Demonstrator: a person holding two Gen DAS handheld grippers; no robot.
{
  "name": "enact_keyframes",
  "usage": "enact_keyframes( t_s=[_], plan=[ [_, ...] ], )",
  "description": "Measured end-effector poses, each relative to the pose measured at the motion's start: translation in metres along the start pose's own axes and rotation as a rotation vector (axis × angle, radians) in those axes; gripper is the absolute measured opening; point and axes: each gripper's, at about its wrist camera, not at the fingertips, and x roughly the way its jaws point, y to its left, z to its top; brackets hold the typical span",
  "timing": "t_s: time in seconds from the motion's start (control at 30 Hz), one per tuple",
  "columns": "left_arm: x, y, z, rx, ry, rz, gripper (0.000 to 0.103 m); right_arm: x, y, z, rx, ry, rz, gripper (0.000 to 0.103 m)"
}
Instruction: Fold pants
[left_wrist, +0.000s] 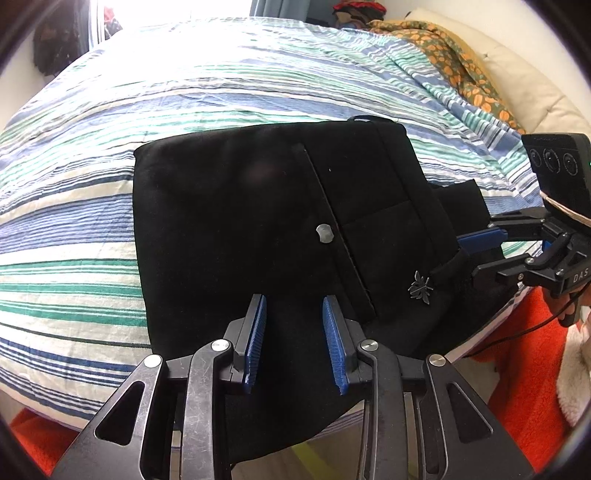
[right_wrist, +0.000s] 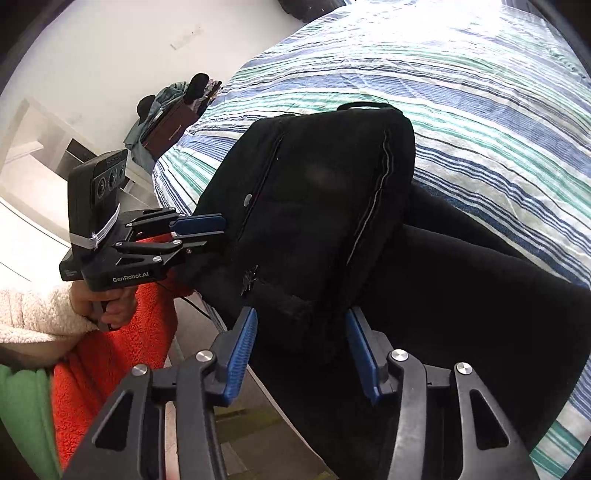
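Fingers (left_wrist: 334, 332) on the left gripper (left_wrist: 294, 334) parted, nothing between them, hovering low over the near edge of the black pants (left_wrist: 258, 221). Right gripper (right_wrist: 301, 345) also spread wide, empty, poised over the waistband corner by the little metal charm (left_wrist: 419, 286). Pants lying already doubled up on the striped bed (left_wrist: 92, 184), near edge hanging off the side. Soft, floppy, fairly thick fabric, probably best pinched at the two near corners of the stack
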Motion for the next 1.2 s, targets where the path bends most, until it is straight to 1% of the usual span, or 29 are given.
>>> enact_keyframes(
  t_s=[0.07, 0.1, 0.2, 0.23, 0.27, 0.33, 0.37, 0.4, 0.43, 0.5, 0.57, 0.63, 0.7, 0.73, 0.8, 0.93, 1.1, 1.17, 1.2],
  plan=[
    [0.0, 0.002, -0.001, -0.002, -0.001, -0.002, 0.032, 0.001, 0.004, 0.0, -0.014, -0.001, 0.027, 0.051],
    [0.0, 0.002, 0.0, -0.002, -0.001, -0.001, 0.032, 0.004, 0.004, 0.0, -0.014, 0.014, 0.041, 0.051],
    [0.0, 0.001, 0.001, -0.003, 0.001, 0.0, 0.032, 0.024, 0.002, 0.004, -0.018, 0.064, 0.014, 0.051],
    [0.001, 0.001, 0.002, -0.004, 0.003, 0.002, 0.032, 0.029, -0.001, 0.006, 0.002, 0.063, 0.031, 0.051],
    [0.0, 0.001, 0.002, -0.004, 0.003, 0.002, 0.032, 0.029, -0.005, 0.007, 0.036, 0.049, 0.068, 0.051],
    [0.0, 0.001, 0.003, -0.008, 0.002, 0.002, 0.032, 0.029, -0.015, 0.01, 0.131, 0.013, 0.188, 0.051],
    [0.0, 0.002, 0.002, -0.011, 0.001, -0.001, 0.032, 0.032, -0.019, 0.01, 0.166, 0.009, 0.213, 0.05],
    [0.001, 0.002, 0.002, -0.013, 0.003, -0.003, 0.033, 0.036, -0.02, 0.01, 0.18, 0.023, 0.199, 0.047],
    [0.002, 0.003, 0.002, -0.014, 0.006, -0.007, 0.033, 0.041, -0.02, 0.01, 0.176, 0.047, 0.147, 0.031],
    [0.0, 0.003, 0.007, -0.017, 0.021, -0.005, 0.033, 0.042, -0.013, 0.013, 0.169, 0.055, 0.109, 0.028],
    [-0.01, 0.008, 0.017, -0.051, 0.038, -0.021, 0.037, 0.03, 0.0, 0.017, 0.144, 0.025, 0.089, 0.024],
    [-0.033, 0.014, 0.026, -0.095, -0.011, -0.052, 0.043, 0.005, 0.011, 0.018, 0.136, -0.051, 0.11, 0.023],
    [-0.058, 0.017, 0.035, -0.105, -0.082, -0.057, 0.06, -0.024, 0.018, 0.019, 0.127, -0.121, 0.125, 0.021],
    [-0.069, 0.017, 0.038, -0.1, -0.112, -0.049, 0.062, -0.036, 0.019, 0.016, 0.124, -0.146, 0.121, 0.021],
    [-0.081, 0.013, 0.042, -0.085, -0.144, -0.05, 0.063, -0.057, 0.019, 0.007, 0.124, -0.181, 0.113, 0.019],
    [-0.082, -0.004, 0.038, -0.047, -0.151, -0.06, 0.063, -0.092, 0.009, -0.023, 0.145, -0.222, 0.057, 0.019],
    [-0.066, -0.033, 0.032, 0.024, -0.099, -0.069, 0.063, -0.115, -0.029, -0.069, 0.298, -0.248, 0.006, 0.019],
    [-0.061, -0.042, 0.029, 0.045, -0.082, -0.076, 0.063, -0.113, -0.044, -0.087, 0.36, -0.242, -0.008, 0.019],
    [-0.058, -0.047, 0.027, 0.056, -0.074, -0.08, 0.063, -0.107, -0.051, -0.091, 0.389, -0.231, -0.018, 0.019]
  ],
)
